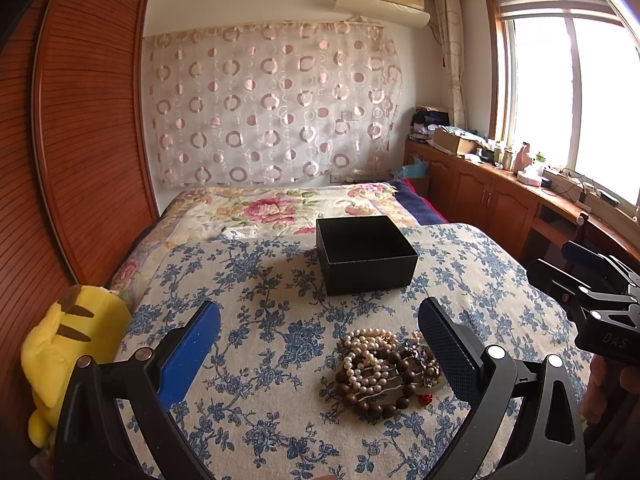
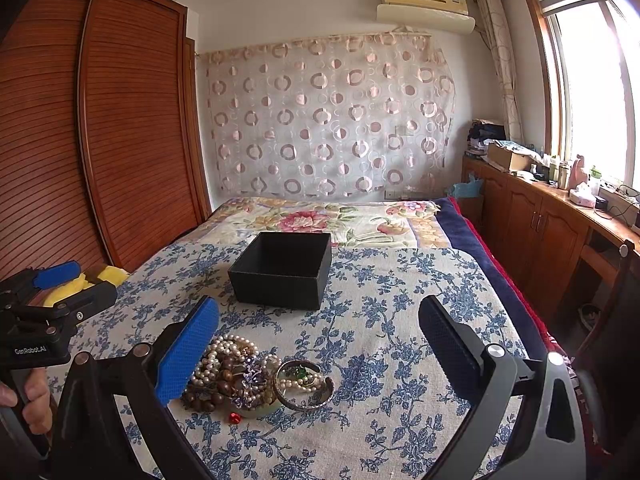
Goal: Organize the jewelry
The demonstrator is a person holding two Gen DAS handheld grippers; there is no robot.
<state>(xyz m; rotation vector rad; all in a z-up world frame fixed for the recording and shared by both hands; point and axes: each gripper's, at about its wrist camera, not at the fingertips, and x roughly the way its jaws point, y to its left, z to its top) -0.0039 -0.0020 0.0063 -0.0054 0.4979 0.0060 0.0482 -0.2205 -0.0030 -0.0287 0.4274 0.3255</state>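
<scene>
A pile of jewelry [image 1: 384, 376] lies on the blue-flowered cloth: white pearl strands, dark wooden beads, a purple piece and a small red bead. In the right wrist view the pile [image 2: 240, 376] also shows a metal bangle [image 2: 306, 386]. An open, empty black box [image 1: 366, 254] stands behind the pile, also in the right wrist view [image 2: 282, 270]. My left gripper [image 1: 320, 336] is open and empty, above the cloth just left of the pile. My right gripper [image 2: 318, 336] is open and empty, just right of the pile.
The flowered cloth [image 1: 248, 320] covers the near end of a bed. A yellow plush toy [image 1: 68, 344] lies at the bed's left edge beside a wooden wardrobe [image 1: 88, 120]. Wooden cabinets [image 2: 532, 228] with clutter run along the right under the window.
</scene>
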